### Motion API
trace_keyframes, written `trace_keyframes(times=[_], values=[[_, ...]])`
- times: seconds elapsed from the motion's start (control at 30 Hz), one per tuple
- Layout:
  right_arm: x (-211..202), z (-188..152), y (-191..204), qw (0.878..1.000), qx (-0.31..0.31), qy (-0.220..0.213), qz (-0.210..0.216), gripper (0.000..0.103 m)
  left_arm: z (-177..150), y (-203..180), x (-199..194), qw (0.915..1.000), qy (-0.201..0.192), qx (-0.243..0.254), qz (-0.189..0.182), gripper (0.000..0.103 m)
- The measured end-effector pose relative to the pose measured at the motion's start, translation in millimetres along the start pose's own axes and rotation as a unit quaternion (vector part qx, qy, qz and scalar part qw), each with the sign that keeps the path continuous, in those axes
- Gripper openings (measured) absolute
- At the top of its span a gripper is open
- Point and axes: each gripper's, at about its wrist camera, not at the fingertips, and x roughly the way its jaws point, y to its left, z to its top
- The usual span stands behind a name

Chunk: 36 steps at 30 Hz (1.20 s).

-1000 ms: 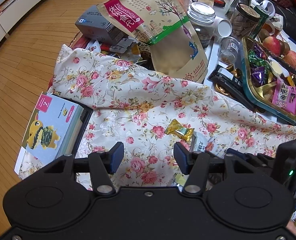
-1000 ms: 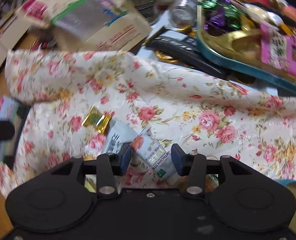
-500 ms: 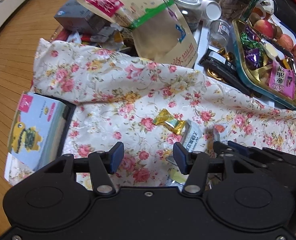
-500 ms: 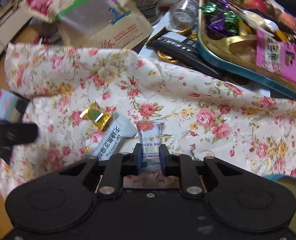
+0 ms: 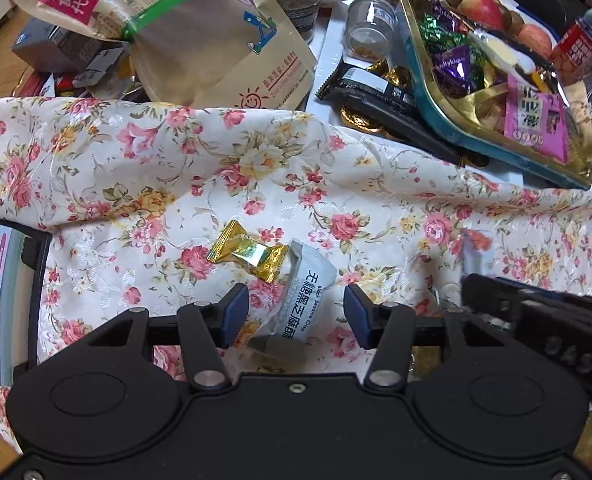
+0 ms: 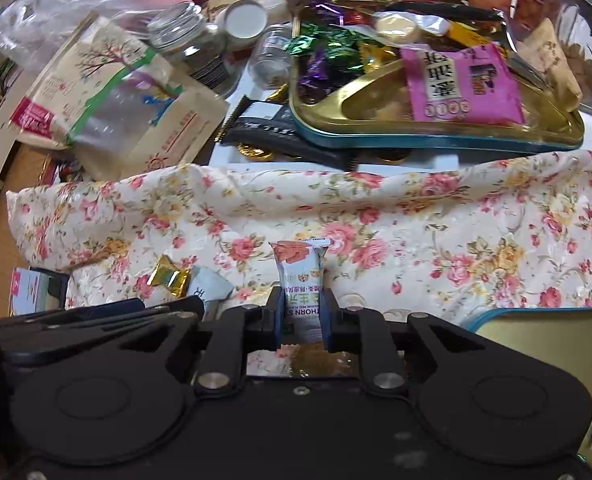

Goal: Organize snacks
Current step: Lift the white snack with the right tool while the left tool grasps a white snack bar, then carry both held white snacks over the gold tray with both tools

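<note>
On the floral cloth (image 5: 256, 168) lie a gold-wrapped candy (image 5: 248, 255) and a grey sesame-crisp packet (image 5: 296, 300). My left gripper (image 5: 296, 314) hangs over the grey packet, which lies between the jaws; the jaws are closing and the pads stand clear of it. My right gripper (image 6: 303, 314) is shut on a white hawthorn snack packet (image 6: 300, 270), lifted off the cloth. The gold candy (image 6: 168, 276) and the grey packet (image 6: 212, 289) show at the left of the right wrist view, beside the left gripper's dark body.
A gold tray with a teal rim (image 6: 435, 138) holds several candies and a pink packet (image 6: 459, 84). Behind it are apples and jars. Large snack bags (image 5: 184, 28) and a black bar (image 5: 379, 96) lie past the cloth. A picture box (image 5: 0, 300) sits left; another teal-rimmed tray (image 6: 535, 320) right.
My right gripper closed on the white hawthorn packet and lifted it off the cloth. My left gripper came down and over the grey packet, its jaws narrowing slightly.
</note>
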Motion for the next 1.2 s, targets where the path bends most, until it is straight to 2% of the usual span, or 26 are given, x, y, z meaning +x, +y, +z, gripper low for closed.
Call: trace_keyframes(times=[0.1, 0.23, 0.33, 0.43, 0.47, 0.5, 0.6, 0.83, 1.1, 1.2], values=[[-4.8, 0.9, -7.0, 1.000, 0.012, -0.001, 0.005, 0.020, -2.7, -2.9, 10.0, 0.9999, 0.006, 0.012, 0.010, 0.058], [-13.9, 1.4, -10.3, 1.000, 0.017, -0.006, 0.015, 0.020, -5.3, -2.3, 26.0, 0.9996, 0.029, 0.002, 0.007, 0.058], [-19.7, -0.4, -10.1, 1.000, 0.017, -0.008, 0.020, 0.020, -6.5, -3.1, 32.2, 0.9995, 0.032, -0.007, 0.005, 0.052], [-25.6, -2.7, -8.5, 1.000, 0.014, -0.013, 0.020, 0.020, -5.4, -2.2, 32.2, 0.9997, 0.020, -0.016, -0.003, 0.039], [-27.3, -3.4, -8.4, 1.000, 0.013, -0.014, 0.021, 0.020, -4.4, -1.4, 31.7, 0.9996, 0.017, -0.021, -0.011, 0.028], [-29.3, -4.2, -8.7, 1.000, 0.012, -0.014, 0.022, 0.020, -3.9, -0.2, 30.7, 0.9993, 0.015, -0.027, -0.019, 0.027], [-36.3, -6.4, -10.5, 0.999, 0.013, -0.018, 0.026, 0.020, -2.3, 4.6, 25.1, 0.9986, 0.012, -0.048, -0.019, 0.027], [-54.0, -9.2, -17.1, 0.999, 0.016, -0.033, 0.029, 0.020, -2.6, 4.3, -13.4, 0.9984, -0.014, -0.055, -0.001, 0.027], [-81.3, -15.1, -32.1, 0.998, 0.023, -0.060, 0.018, 0.020, -11.8, -18.6, -68.6, 0.9971, -0.066, -0.037, 0.011, 0.028], [-96.1, -17.4, -43.4, 0.997, 0.028, -0.073, 0.011, 0.020, -18.0, -30.5, -83.1, 0.9964, -0.082, -0.021, 0.002, 0.028]])
